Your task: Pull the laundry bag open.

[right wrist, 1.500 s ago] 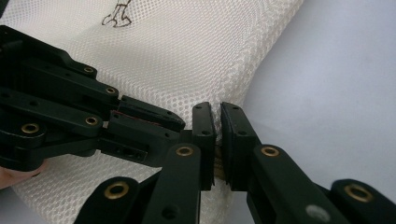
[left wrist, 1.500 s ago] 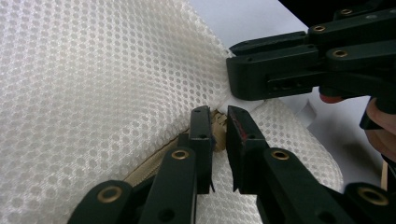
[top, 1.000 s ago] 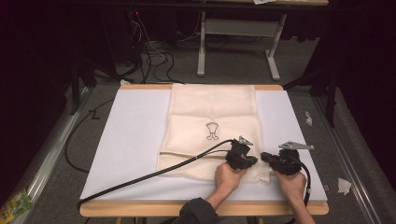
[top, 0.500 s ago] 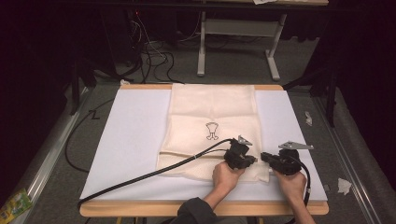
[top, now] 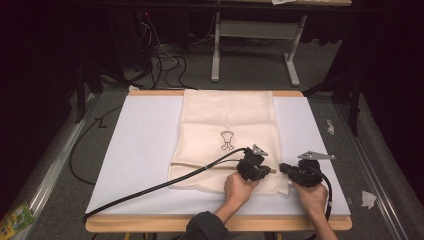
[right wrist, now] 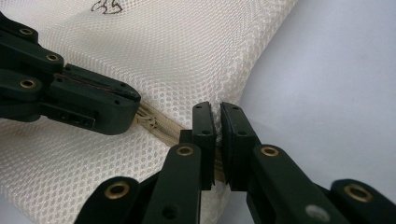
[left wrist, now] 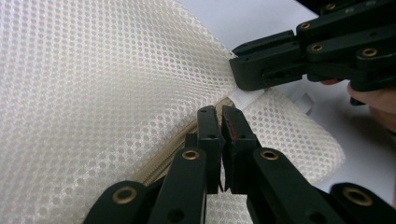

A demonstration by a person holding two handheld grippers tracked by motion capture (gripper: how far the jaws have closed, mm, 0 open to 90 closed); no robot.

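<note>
A cream mesh bag (top: 227, 117) with a small black logo (top: 227, 140) lies flat on the white board (top: 145, 150). A beige zipper (right wrist: 159, 123) runs across its near end. My left gripper (left wrist: 219, 112) is shut on the zipper close to the bag's right corner. My right gripper (right wrist: 217, 109) faces it, shut on the bag's edge at the zipper's end, where a white tab (left wrist: 246, 96) sits between its jaws. The two grippers' tips almost meet, left gripper (top: 272, 171) and right gripper (top: 283, 167). A hand holds each from the table's near edge.
The left gripper's black cable (top: 150, 189) trails across the board to its near left corner. The wooden table edge (top: 150, 224) frames the board. Paper scraps (top: 369, 199) lie on the floor at right, a green packet (top: 17, 220) at bottom left, and a metal stand (top: 250, 35) behind.
</note>
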